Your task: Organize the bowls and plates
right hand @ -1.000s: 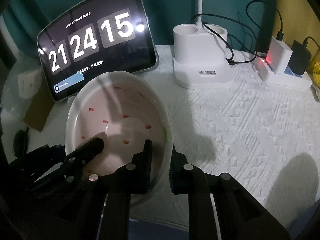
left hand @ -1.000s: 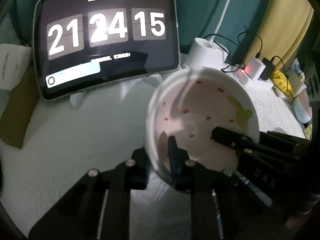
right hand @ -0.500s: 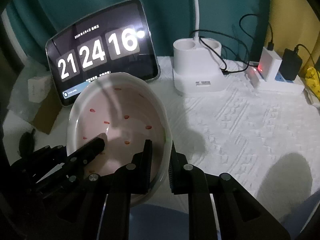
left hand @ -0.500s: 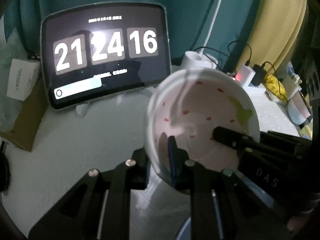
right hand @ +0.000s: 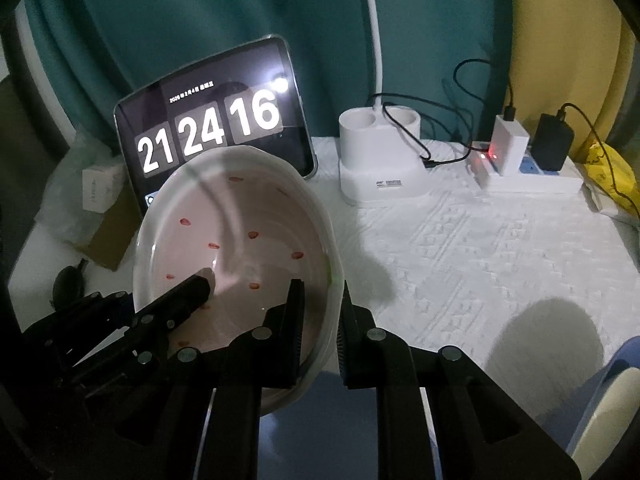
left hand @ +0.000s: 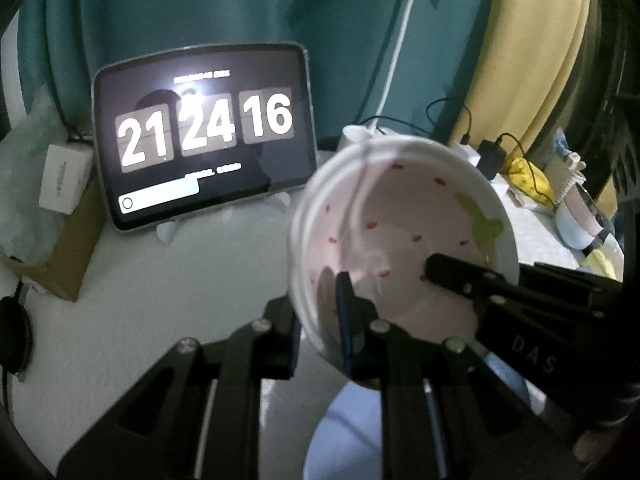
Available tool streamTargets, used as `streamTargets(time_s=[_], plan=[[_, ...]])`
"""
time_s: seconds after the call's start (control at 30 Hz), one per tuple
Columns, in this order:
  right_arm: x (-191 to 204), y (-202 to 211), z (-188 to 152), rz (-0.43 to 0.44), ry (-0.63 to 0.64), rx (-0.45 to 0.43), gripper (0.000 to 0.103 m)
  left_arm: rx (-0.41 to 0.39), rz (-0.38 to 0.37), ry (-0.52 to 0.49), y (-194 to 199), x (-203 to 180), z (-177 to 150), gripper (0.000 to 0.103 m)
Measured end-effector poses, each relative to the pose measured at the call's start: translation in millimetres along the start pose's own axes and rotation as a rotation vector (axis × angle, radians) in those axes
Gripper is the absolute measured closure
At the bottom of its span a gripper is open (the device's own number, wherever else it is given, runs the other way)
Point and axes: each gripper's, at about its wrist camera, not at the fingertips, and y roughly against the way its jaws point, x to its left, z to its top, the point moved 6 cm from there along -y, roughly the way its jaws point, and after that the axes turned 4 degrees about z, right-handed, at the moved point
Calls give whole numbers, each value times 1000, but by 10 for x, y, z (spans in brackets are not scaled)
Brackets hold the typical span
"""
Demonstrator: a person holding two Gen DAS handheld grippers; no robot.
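The left gripper [left hand: 320, 316] clamps the near-left rim of a tilted pink bowl [left hand: 404, 236]; the right gripper [left hand: 448, 276] pinches its right rim. A tablet [left hand: 204, 132] stands far left.

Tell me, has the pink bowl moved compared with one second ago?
Yes. The bowl has gone up: in the right wrist view its rim now covers the bottom of the tablet clock, which it did not reach before.

white-clothed table [right hand: 500, 248], tablet [right hand: 216, 128], lamp base [right hand: 382, 168]
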Motion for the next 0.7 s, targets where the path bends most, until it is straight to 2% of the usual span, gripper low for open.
streamTargets(time_s=[0.7], plan=[[-88,577,-165,-16,-13,-71,87,-56,-37,-34,422,-328,-112,87]])
